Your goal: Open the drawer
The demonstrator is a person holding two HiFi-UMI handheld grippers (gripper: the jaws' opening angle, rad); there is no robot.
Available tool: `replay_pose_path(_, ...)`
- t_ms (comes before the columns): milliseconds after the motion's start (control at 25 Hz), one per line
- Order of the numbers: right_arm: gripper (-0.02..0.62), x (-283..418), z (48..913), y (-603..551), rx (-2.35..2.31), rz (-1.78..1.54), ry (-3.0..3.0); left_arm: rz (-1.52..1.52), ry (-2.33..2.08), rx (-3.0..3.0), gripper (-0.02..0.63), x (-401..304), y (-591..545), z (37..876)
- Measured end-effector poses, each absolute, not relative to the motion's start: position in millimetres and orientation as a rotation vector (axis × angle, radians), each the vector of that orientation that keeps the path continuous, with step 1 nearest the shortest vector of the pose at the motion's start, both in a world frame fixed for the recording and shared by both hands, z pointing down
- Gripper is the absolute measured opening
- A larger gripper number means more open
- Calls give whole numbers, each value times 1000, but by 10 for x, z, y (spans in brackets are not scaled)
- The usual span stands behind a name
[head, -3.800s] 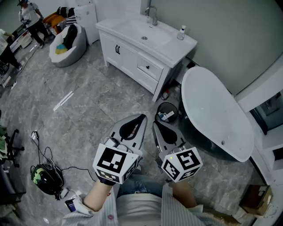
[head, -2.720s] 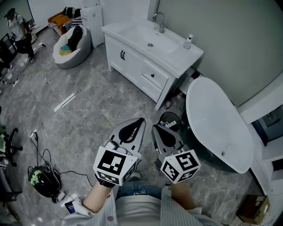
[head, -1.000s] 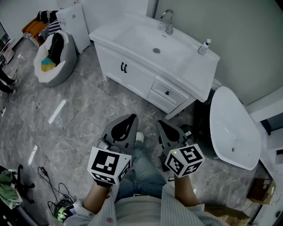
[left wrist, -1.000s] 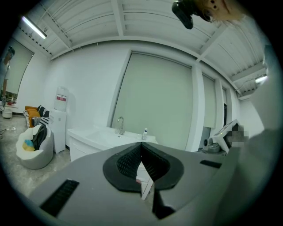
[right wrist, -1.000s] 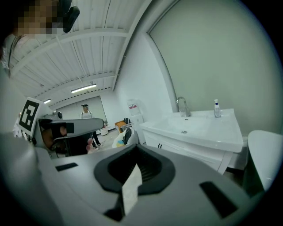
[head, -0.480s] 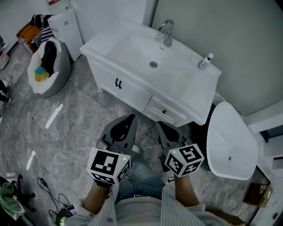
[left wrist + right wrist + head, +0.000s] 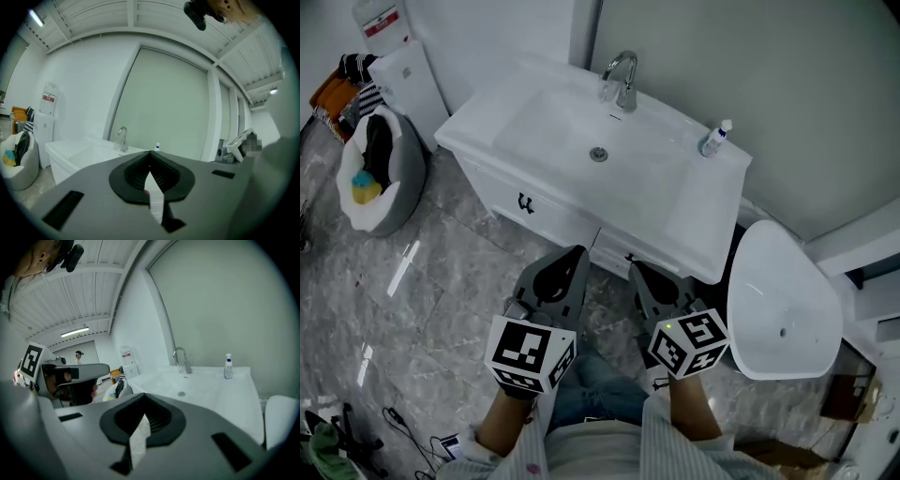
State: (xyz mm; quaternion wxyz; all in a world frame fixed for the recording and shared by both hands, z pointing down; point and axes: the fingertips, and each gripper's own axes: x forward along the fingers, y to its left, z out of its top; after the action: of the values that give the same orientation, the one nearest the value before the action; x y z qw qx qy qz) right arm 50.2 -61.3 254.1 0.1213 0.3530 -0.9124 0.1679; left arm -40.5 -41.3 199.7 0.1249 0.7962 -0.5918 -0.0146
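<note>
Compared with a second before, the white vanity filled more of the head view and sat much nearer. Both grippers had come up to its front edge, where earlier a stretch of grey marbled floor lay between. The drawer sat closed under the right part of the countertop. It showed in the head view in the gap between the two gripper tips and was partly hidden by them.

The left gripper had its jaws pressed together with nothing in them, as the left gripper view showed. The right gripper was likewise closed and empty.

The countertop was smooth and glossy, with a shallow rectangular basin. A curved chrome faucet stood at its back, and a small clear pump bottle was near the right corner. The cabinet doors were flat white panels with dark handles. A white oval shell lay to the right, and a soft grey beanbag slumped at far left.
</note>
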Motion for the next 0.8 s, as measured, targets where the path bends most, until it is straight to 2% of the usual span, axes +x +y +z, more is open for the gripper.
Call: replay_pose_path(800,9,468,2562,-1089,1285,535,-2564,26,-1443,2516,15,-318,-1106,1949)
